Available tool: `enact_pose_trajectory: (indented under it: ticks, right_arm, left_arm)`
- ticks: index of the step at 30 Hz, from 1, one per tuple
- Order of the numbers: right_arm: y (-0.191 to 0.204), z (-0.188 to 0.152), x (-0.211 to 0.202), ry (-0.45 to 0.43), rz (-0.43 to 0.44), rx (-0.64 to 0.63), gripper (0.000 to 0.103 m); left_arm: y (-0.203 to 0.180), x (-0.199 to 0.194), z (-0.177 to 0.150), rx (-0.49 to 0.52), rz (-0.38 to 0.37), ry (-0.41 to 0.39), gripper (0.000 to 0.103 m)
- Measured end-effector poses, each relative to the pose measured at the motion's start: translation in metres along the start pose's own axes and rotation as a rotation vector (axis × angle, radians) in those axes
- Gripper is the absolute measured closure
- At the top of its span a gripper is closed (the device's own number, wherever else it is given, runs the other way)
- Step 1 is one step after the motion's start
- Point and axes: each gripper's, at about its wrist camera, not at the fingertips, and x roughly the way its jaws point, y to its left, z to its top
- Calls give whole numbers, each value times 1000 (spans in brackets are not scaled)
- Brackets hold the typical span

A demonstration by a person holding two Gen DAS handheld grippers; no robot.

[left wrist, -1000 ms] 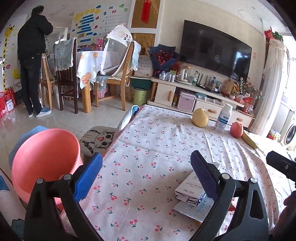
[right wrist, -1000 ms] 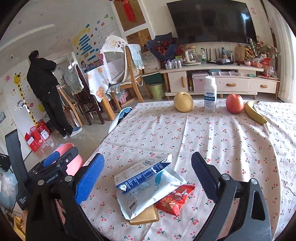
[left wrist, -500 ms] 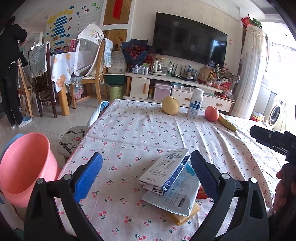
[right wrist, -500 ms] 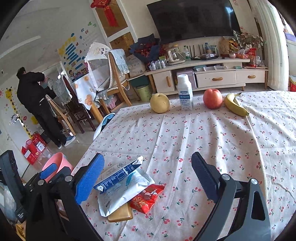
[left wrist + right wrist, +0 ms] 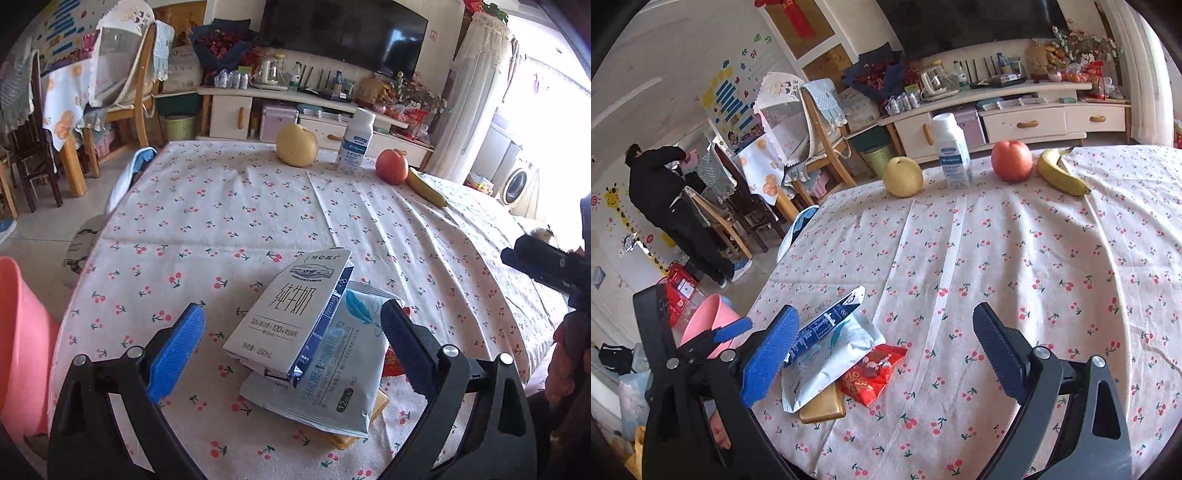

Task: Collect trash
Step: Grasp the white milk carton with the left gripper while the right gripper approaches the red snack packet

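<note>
Well, the pink basin [image 5: 22, 343] sits off the table's left edge, and nothing shows inside the part of it I can see. My left tongs [image 5: 291, 343] hang low over the near end of the table [image 5: 258, 206], jaws spread wide and holding nothing — the milk carton [image 5: 291, 317] lies right between them. It rests flat on top of a white-and-blue pouch [image 5: 332, 384], its long axis running away from me, top end pointing toward the far side. Under the pouch there is a yellow slab [image 5: 823, 406], and a red wrapper [image 5: 871, 373] touches the pouch's right edge. My right tongs [image 5: 882, 354] hover just right of that pile, also wide open and empty. Along the far edge stand 4 things: a pear [image 5: 903, 176], a white bottle [image 5: 952, 151], an apple [image 5: 1012, 160] and a banana [image 5: 1060, 177].
</note>
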Motion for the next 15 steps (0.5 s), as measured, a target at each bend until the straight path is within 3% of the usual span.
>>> enact_pose_trajectory:
  ticks: [4, 8, 15]
  right_arm:
    - [8, -7, 14, 88, 28, -47, 9]
    - [13, -16, 29, 186, 69, -71, 9]
    - [29, -35, 52, 308, 93, -139, 9]
  left_arm:
    - [14, 25, 8, -19, -73, 80, 7]
    - [16, 37, 13, -40, -171, 104, 7]
    - [13, 64, 14, -20, -162, 176, 7]
